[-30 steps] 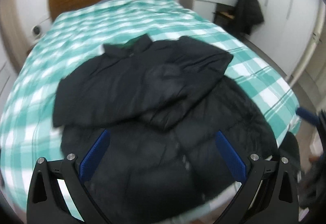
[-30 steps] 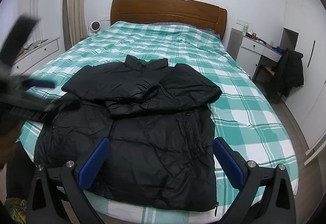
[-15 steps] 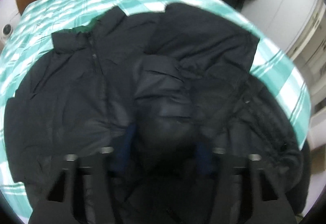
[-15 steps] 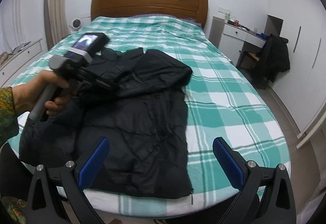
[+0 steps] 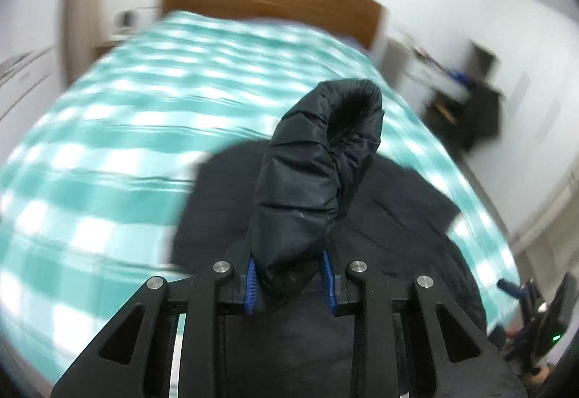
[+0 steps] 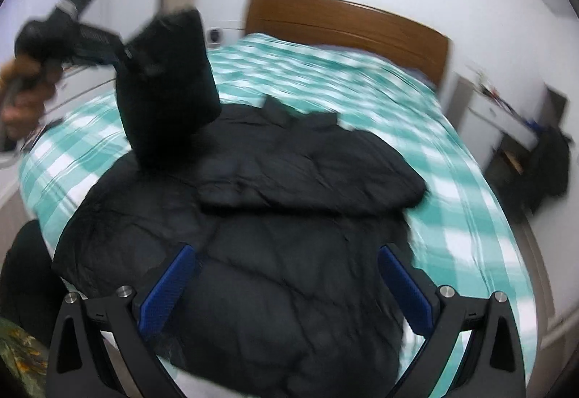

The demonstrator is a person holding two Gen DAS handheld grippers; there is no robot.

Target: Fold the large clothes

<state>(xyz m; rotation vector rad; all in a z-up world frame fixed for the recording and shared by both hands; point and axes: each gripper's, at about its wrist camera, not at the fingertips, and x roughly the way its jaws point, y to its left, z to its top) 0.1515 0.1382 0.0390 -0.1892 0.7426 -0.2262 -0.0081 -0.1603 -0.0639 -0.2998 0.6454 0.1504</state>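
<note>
Closing left gripper (image 5: 289,276) on black jacket (image 6: 289,253) sleeve (image 5: 315,162), raised above the bed (image 6: 362,79) | right gripper (image 6: 287,289) wide, empty, over jacket hem

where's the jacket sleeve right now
The sleeve is lifted off the bed, pinched between the closing left gripper fingers; in the right wrist view it hangs upper left, above the jacket body.

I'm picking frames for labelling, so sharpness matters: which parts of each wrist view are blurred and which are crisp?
Left wrist view: the bedspread and headboard smear, while the sleeve clamped in the left gripper stays crisp. Right wrist view: softer throughout, the jacket blurred, only the right gripper sharp; both bend at the edges.
</note>
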